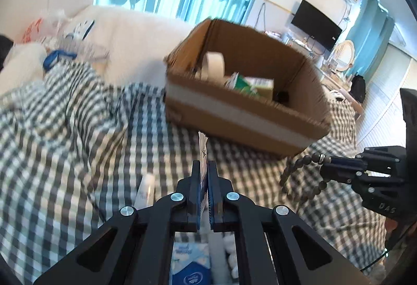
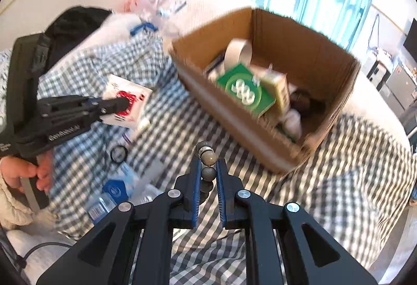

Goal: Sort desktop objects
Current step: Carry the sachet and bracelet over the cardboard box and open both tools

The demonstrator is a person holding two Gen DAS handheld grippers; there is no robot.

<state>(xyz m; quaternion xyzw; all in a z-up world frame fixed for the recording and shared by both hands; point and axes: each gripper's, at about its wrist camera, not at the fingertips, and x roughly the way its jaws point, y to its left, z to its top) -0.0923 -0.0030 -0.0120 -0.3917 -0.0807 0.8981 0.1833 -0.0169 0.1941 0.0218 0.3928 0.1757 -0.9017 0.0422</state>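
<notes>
An open cardboard box (image 1: 242, 113) (image 2: 310, 68) stands on the checked bedspread, holding a tape roll (image 1: 213, 64), a green carton (image 2: 245, 92) and other items. My left gripper (image 1: 204, 167) is shut on a thin white card with red print (image 2: 127, 102), seen edge-on in the left wrist view (image 1: 202, 146), held above the bed left of the box. My right gripper (image 2: 208, 167) is shut on a string of grey beads (image 2: 208, 158), which hangs from it in the left wrist view (image 1: 299, 167), just in front of the box.
On the checked bedspread (image 1: 78, 128) lie a blue-and-white tissue pack (image 1: 190, 264), a small white tube (image 1: 146, 191), a black ring (image 2: 118, 153) and plastic packets (image 2: 114, 193). White bedding, bags and a black item lie behind. A TV and desk stand far right.
</notes>
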